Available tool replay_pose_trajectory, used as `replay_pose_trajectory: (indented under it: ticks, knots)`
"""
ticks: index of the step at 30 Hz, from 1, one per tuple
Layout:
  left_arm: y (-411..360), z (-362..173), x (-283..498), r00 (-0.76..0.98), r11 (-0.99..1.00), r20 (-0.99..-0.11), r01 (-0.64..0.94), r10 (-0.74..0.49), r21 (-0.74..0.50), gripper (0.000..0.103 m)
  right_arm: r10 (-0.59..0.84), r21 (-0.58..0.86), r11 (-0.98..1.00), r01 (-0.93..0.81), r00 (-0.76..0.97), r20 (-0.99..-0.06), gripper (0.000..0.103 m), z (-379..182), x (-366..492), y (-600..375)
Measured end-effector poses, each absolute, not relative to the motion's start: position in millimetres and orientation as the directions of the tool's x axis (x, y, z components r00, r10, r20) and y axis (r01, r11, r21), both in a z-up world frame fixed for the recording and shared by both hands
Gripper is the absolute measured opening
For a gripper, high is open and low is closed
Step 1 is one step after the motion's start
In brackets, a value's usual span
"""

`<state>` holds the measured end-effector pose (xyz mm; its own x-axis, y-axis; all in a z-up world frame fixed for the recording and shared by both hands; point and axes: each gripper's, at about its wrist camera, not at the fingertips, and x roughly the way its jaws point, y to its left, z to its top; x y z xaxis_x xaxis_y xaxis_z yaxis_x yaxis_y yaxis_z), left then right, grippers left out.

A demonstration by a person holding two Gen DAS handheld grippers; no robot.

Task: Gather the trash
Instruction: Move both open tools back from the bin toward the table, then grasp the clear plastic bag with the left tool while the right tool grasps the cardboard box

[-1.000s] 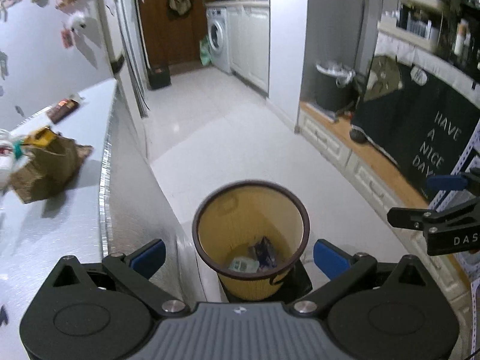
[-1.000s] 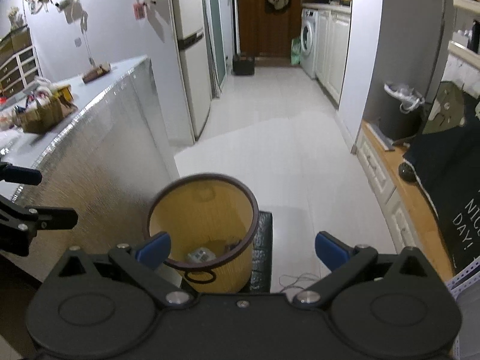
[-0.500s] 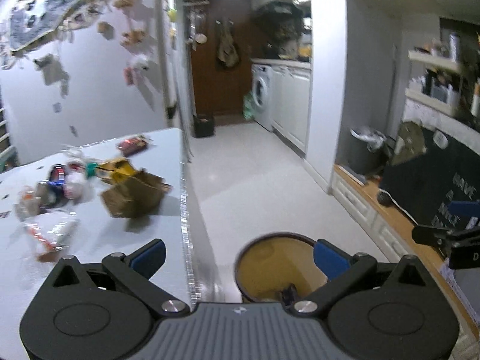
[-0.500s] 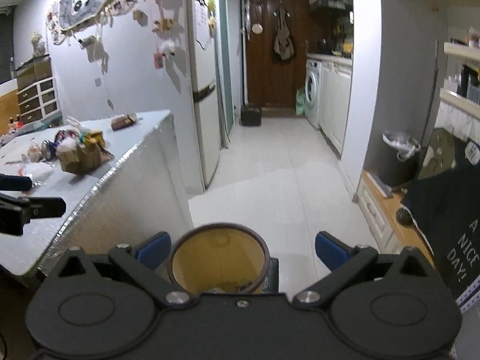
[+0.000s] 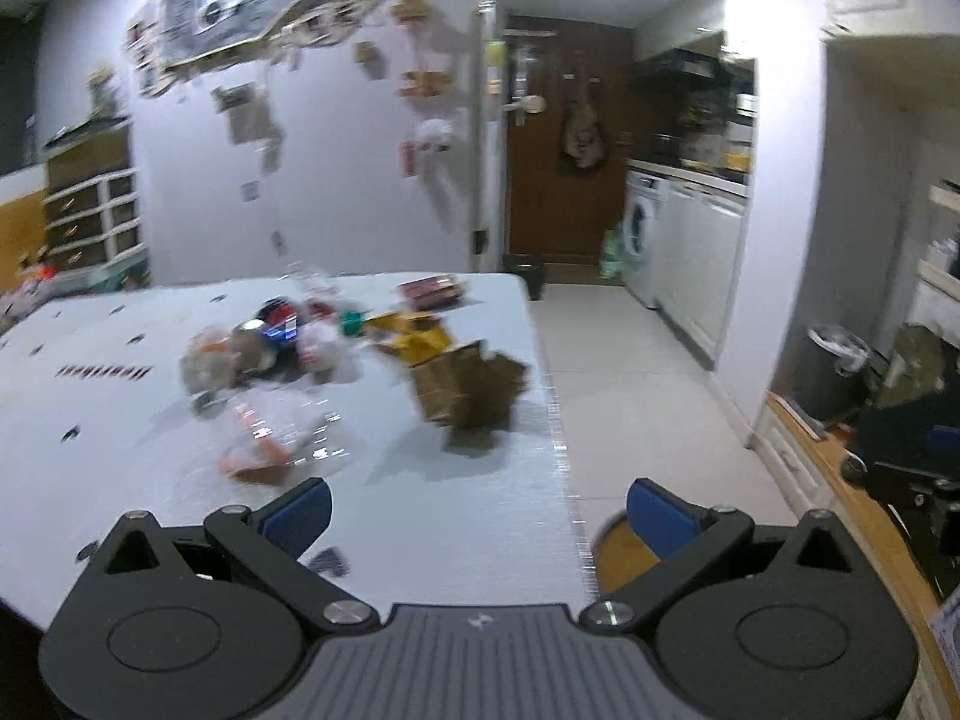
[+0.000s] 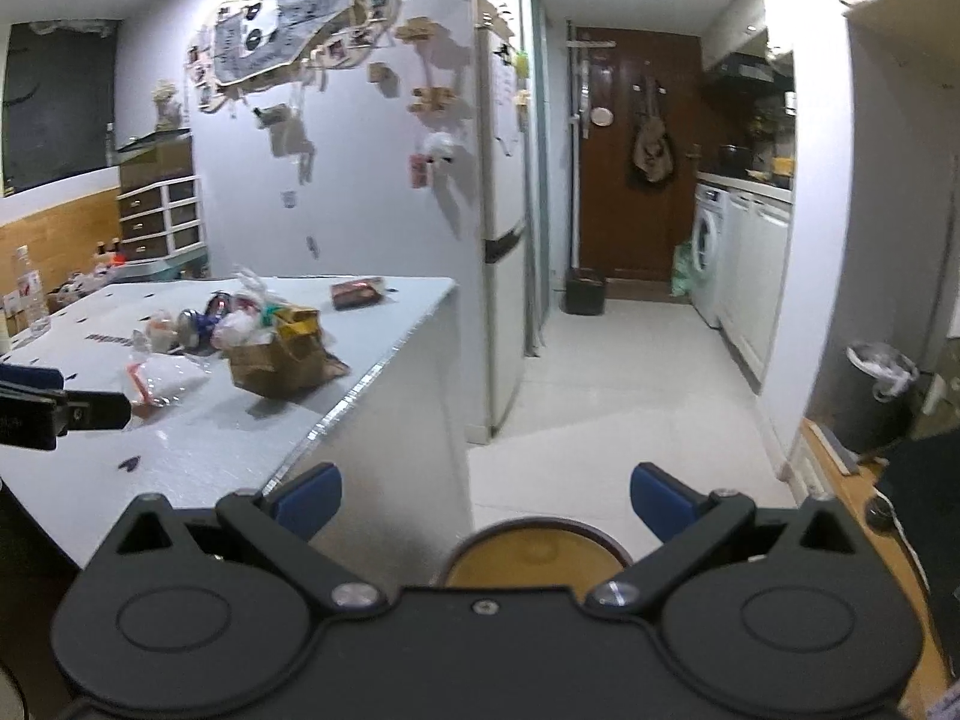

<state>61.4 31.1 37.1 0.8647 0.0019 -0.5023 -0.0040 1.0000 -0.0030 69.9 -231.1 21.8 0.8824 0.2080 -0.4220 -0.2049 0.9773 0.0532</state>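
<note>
Over table [image 5: 420, 516] | both grippers [image 5: 477, 510] [image 6: 485, 498] spread, empty | bin [image 6: 534, 555] dropped lower; trash pile [image 5: 336, 354] now ahead

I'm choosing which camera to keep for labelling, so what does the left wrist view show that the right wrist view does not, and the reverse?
Only the left wrist view shows the right gripper, a dark shape at its right edge, jaw state unreadable.

Only the right wrist view shows the tall white fridge, the clear plastic bottle at far left, and the left gripper reaching in over the table.

Both show the white table with its trash pile, the crumpled brown paper bag, the yellow wastebasket with a dark rim, and the white washing machine. Each view's own gripper is open and empty.
</note>
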Motion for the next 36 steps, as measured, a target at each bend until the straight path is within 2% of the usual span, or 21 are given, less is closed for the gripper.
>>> replay_pose_trajectory:
  ticks: [7, 14, 19, 23, 28, 29, 31, 32, 36]
  knots:
    - [81.1, 28.4, 73.8, 0.855, 0.993, -0.514, -0.109, 0.072, -0.043, 0.103, 0.291, 0.061, 0.954, -0.292, 0.863, -0.413, 0.103, 17.7, 102.9, -192.4]
    - [122.2, 21.5, 91.5, 0.871, 0.976, -0.476, -0.189, 0.118, -0.104, 0.103, 0.351, 0.072, 0.933, -0.353, 0.844, -0.405, 0.103, 9.6, 144.7, -158.6]
    - [145.8, 17.0, 109.4, 0.895, 0.97, -0.432, -0.191, 0.11, -0.147, 0.103, 0.415, 0.113, 0.908, -0.404, 0.82, -0.394, 0.103, 2.2, 179.4, -141.8]
    - [158.6, 14.0, 126.7, 0.898, 0.971, -0.431, -0.177, 0.092, -0.161, 0.103, 0.465, 0.114, 0.883, -0.455, 0.816, -0.343, 0.103, -6.8, 205.2, -124.5]
    - [179.7, 5.7, 148.0, 0.912, 0.957, -0.405, -0.165, 0.056, -0.24, 0.103, 0.496, 0.131, 0.866, -0.483, 0.793, -0.353, 0.103, -13.5, 242.1, -101.8]
    - [183.5, 3.8, 152.1, 0.915, 0.952, -0.4, -0.162, 0.047, -0.258, 0.102, 0.505, 0.14, 0.861, -0.49, 0.784, -0.363, 0.102, -15.1, 250.6, -96.6]
    - [192.4, -1.5, 160.8, 0.918, 0.94, -0.397, -0.158, 0.027, -0.302, 0.099, 0.525, 0.152, 0.848, -0.507, 0.769, -0.365, 0.094, -19.7, 263.6, -89.8]
    - [196.9, -4.5, 164.7, 0.917, 0.932, -0.398, -0.158, 0.016, -0.325, 0.094, 0.53, 0.151, 0.845, -0.513, 0.767, -0.363, 0.092, -21.4, 268.8, -86.9]
    - [215.3, -20.7, 178.7, 0.906, 0.892, -0.422, -0.171, -0.024, -0.418, 0.088, 0.542, 0.138, 0.836, -0.532, 0.758, -0.364, 0.087, -29.1, 289.7, -75.7]
